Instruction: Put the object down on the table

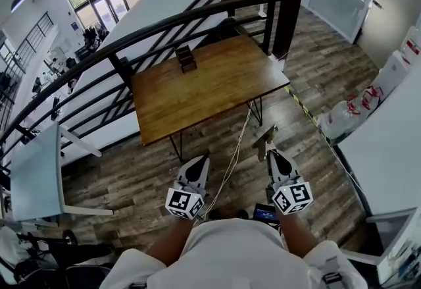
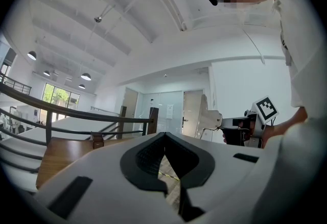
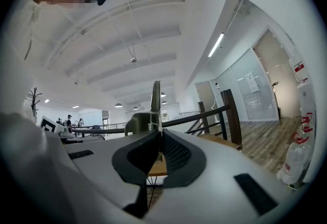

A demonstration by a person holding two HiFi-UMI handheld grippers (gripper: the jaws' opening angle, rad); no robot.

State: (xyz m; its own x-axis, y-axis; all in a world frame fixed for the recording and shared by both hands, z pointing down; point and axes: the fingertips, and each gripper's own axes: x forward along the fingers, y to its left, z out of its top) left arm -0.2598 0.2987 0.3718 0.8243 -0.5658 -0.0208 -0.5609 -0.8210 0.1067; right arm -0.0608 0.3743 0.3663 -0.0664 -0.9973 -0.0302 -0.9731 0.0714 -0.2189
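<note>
My right gripper [image 1: 273,153] is shut on a flat olive-tan clip-like object [image 1: 266,137] with a small metal spring. In the right gripper view the object [image 3: 155,103] stands upright, sticking out above the closed jaws [image 3: 157,133]. The left gripper view shows it side-on [image 2: 208,118]. My left gripper [image 1: 197,161] is shut with nothing in it [image 2: 164,136]. Both grippers hang over the wood-plank floor, well short of the brown wooden table [image 1: 210,83] ahead. A small dark brown box [image 1: 186,58] sits near the table's far edge.
A dark railing [image 1: 164,24] runs behind the table. A white cable [image 1: 240,143] hangs from the table's near edge to the floor. There is a white table [image 1: 388,130] at the right, with clear bags [image 1: 355,110] beside it. Another pale table [image 1: 36,172] stands at the left.
</note>
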